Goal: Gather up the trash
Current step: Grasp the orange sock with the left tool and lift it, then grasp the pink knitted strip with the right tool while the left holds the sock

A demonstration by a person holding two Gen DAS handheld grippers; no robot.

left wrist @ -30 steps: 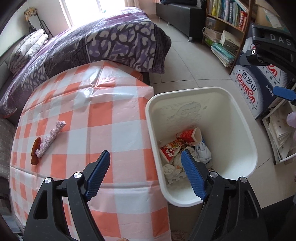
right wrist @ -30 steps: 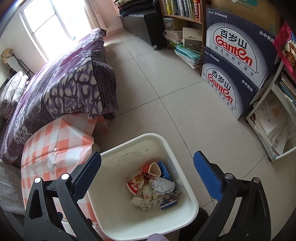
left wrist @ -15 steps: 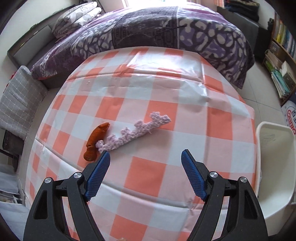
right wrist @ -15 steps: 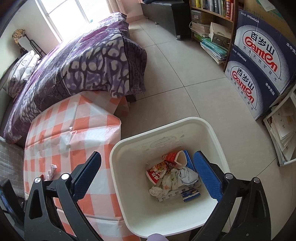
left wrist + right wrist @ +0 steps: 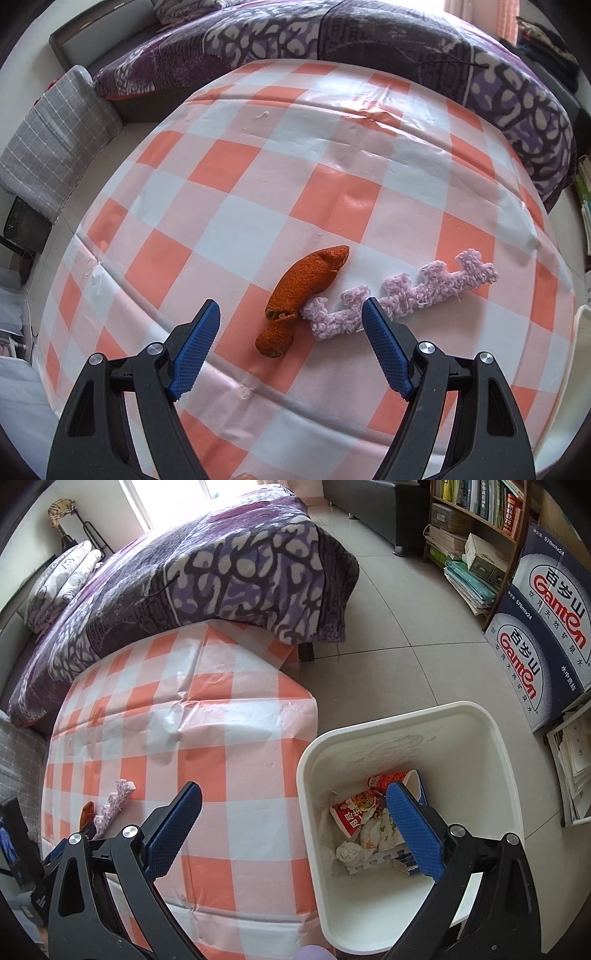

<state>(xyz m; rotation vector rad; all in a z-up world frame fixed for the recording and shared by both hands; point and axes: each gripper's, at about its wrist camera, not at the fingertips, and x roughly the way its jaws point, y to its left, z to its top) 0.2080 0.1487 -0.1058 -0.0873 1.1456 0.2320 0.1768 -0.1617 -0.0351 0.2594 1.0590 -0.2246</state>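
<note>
An orange peel (image 5: 301,291) lies on the orange-and-white checked tablecloth (image 5: 258,177), touching a fuzzy lilac toothed strip (image 5: 402,295) on its right. My left gripper (image 5: 291,312) hovers open above the peel's near end, with nothing gripped. In the right wrist view the peel (image 5: 88,811) and the lilac strip (image 5: 114,801) show small at the table's left, beside the left gripper's body. My right gripper (image 5: 293,794) stands open and empty over the gap between the table and the white bin (image 5: 406,716), which holds wrappers and crumpled paper (image 5: 364,827).
A purple patterned blanket (image 5: 229,568) covers the bed behind the table. Blue water cartons (image 5: 546,627), a bookshelf (image 5: 480,528) and stacked papers (image 5: 572,764) line the right wall. Tiled floor (image 5: 388,638) lies beyond the bin. A grey cushion (image 5: 55,140) sits left of the table.
My left gripper swung from over the bin to over the table and now hangs above the peel. My right gripper shifted left, so more of the table shows. Both stayed open.
</note>
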